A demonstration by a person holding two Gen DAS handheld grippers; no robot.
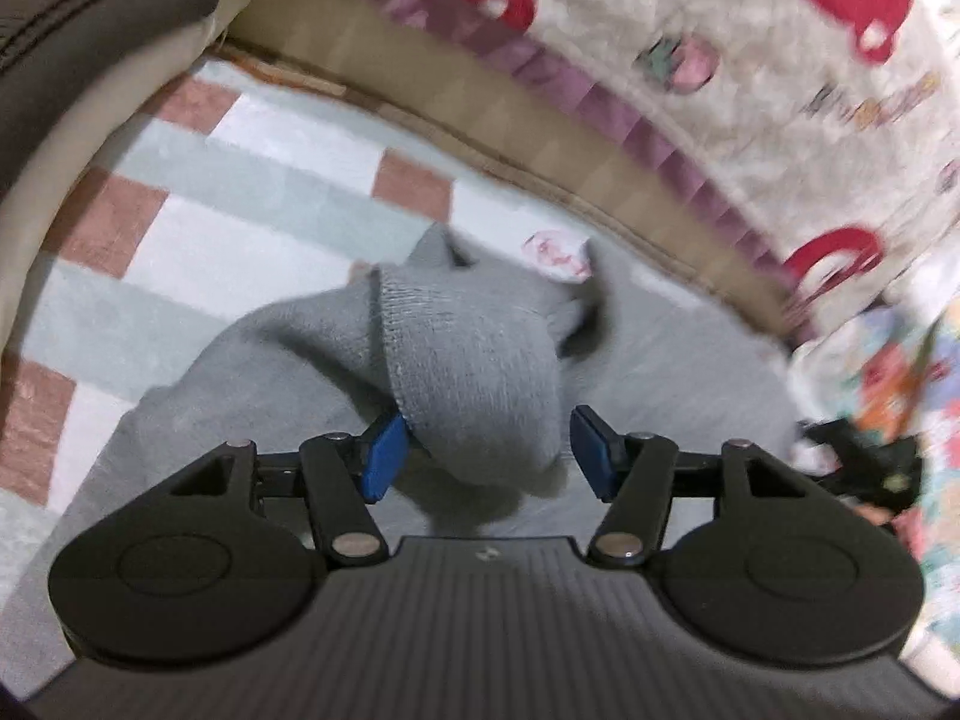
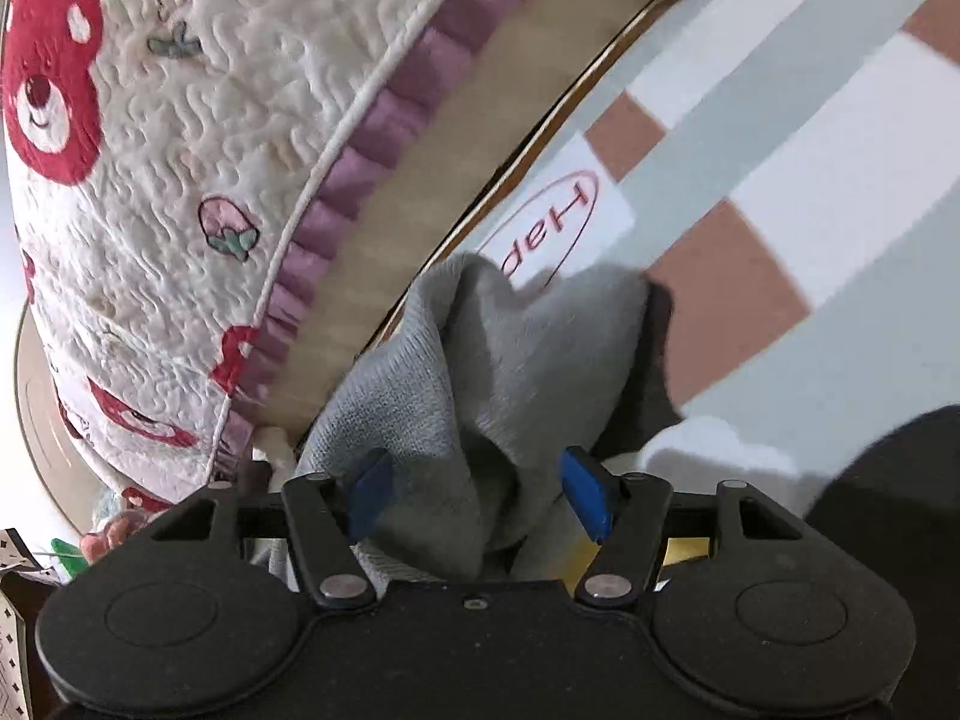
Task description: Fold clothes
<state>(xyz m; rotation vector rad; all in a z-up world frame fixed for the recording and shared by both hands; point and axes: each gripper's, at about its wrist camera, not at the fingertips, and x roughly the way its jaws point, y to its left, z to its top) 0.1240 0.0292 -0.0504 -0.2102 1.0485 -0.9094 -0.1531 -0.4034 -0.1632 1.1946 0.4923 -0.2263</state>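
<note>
- A checked blanket [image 1: 252,192] in pale green, white and pink squares covers the surface under everything; in the right wrist view it fills the far right side [image 2: 810,138].
- A cream quilt [image 1: 720,78] with red bears and a purple frill runs along the far edge, above a tan band; in the right wrist view it sits on the far left [image 2: 180,138].
- The grey sweater [image 1: 480,354] lies on the blanket, near the quilt, spreading to both sides of the left gripper.
- A ribbed fold of the sweater rises up between the blue fingers [image 1: 384,456] of the left gripper [image 1: 489,453], touching the left one; the jaws are spread apart, with a gap on the right side.
- In the right wrist view a bunched part of the sweater [image 2: 480,384] sits between the fingers of the right gripper [image 2: 480,495], whose jaws are also spread wide, not pinching the cloth.
</note>
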